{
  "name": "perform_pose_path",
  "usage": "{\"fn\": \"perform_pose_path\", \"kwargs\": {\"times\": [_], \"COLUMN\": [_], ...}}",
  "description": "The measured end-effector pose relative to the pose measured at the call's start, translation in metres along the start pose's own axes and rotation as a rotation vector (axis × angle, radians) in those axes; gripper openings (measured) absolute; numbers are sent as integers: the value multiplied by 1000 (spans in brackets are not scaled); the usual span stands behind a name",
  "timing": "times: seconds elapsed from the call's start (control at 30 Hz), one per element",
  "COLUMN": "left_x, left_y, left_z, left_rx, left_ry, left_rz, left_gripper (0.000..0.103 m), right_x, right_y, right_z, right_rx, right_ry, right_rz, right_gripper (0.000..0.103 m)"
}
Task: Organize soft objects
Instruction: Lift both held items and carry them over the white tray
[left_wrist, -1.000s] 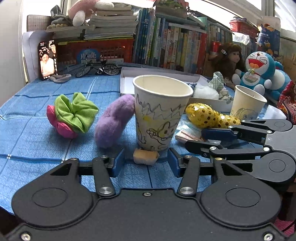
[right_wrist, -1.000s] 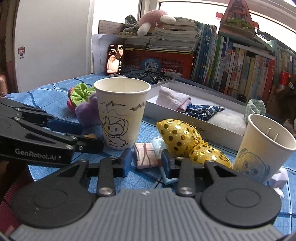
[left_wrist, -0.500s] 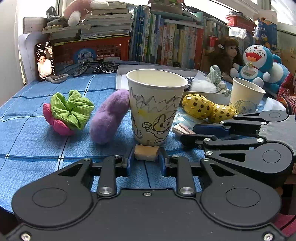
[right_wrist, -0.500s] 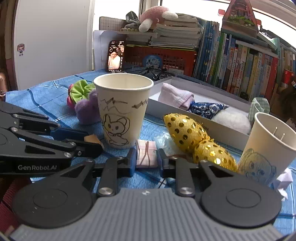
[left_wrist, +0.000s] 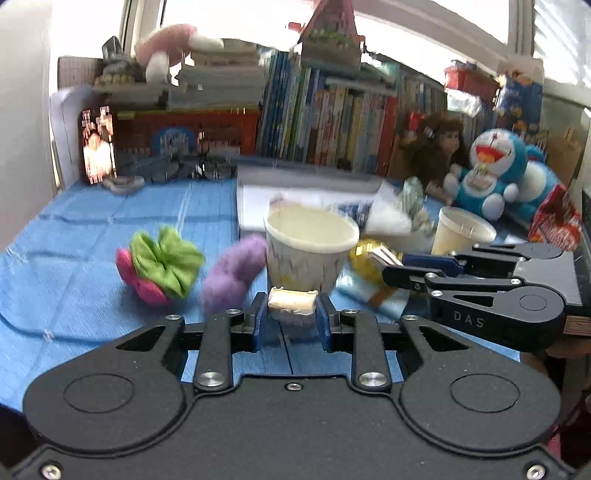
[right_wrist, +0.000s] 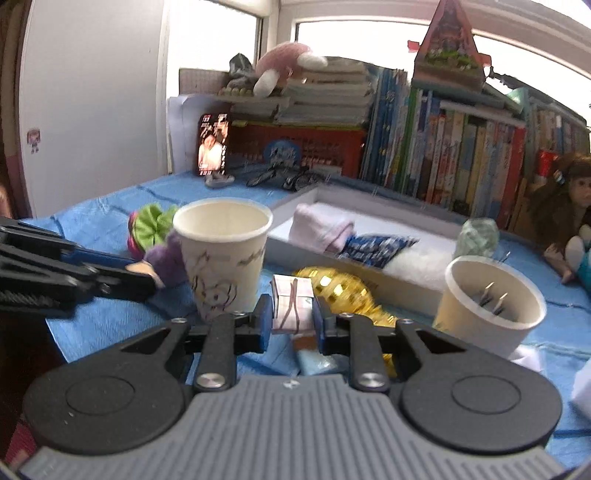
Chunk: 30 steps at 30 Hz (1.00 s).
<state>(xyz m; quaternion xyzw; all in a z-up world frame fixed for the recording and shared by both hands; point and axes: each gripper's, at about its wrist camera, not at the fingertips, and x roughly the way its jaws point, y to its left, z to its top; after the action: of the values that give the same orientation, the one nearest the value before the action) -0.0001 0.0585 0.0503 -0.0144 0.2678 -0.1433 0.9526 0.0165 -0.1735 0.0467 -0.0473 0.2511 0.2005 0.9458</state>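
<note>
soft objects lay scattered over the blue tablecloth, and two of them were already taken up: the left gripper was closed on a small cream-coloured squishy block, its blue pads pressing the block's two ends, and the right gripper was clamped on a pink striped squishy block in the same way. both blocks appeared to sit clear of the cloth, just in front of the drawn-on paper cup, whose mouth stood open and looked empty. the step in hand seemed to be the carry after a double pickup, with each piece pinched and raised but not yet placed. where they belonged could not be told for sure; the nearest cup and the second paper cup, which held what looked like small clips, were candidates, as was the white shallow box behind, where a folded pink cloth and a blue patterned piece already lay. the next move likely called for bringing one block over a chosen rim before loosening the pads, one hand at a time, since the two grippers sat close together and the light cup could be knocked over. the green and pink scrunchie, the purple fuzzy piece and the gold spotted piece remained on the cloth to be sorted.
</note>
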Motion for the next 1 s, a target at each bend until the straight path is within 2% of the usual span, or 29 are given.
{"fn": "perform_pose_path", "kwargs": {"times": [0.2,0.4,0.53,0.67,0.83,1.0], "left_x": [-12,20,64,121,182,211], "left_y": [9,18,22,32,42,50], "left_z": [48,106,140,162,166,155], "left_rx": [9,27,19,-62,-130,-183], "left_ry": [-41,-17,68,209,355,422], "left_rz": [-29,-58,-61,-82,-61,-58], "left_gripper": [26,26,26,26,26,26], "right_x": [-9,14,43,79,129,185], "right_y": [-16,-41,-58,-78,-86,-82], "right_z": [34,78,107,130,142,146], "right_rx": [42,110,185,292,383,478], "right_ry": [-34,20,100,173,267,373], "right_rz": [-2,-1,-15,1,25,85], "right_gripper": [29,29,29,29,29,29]}}
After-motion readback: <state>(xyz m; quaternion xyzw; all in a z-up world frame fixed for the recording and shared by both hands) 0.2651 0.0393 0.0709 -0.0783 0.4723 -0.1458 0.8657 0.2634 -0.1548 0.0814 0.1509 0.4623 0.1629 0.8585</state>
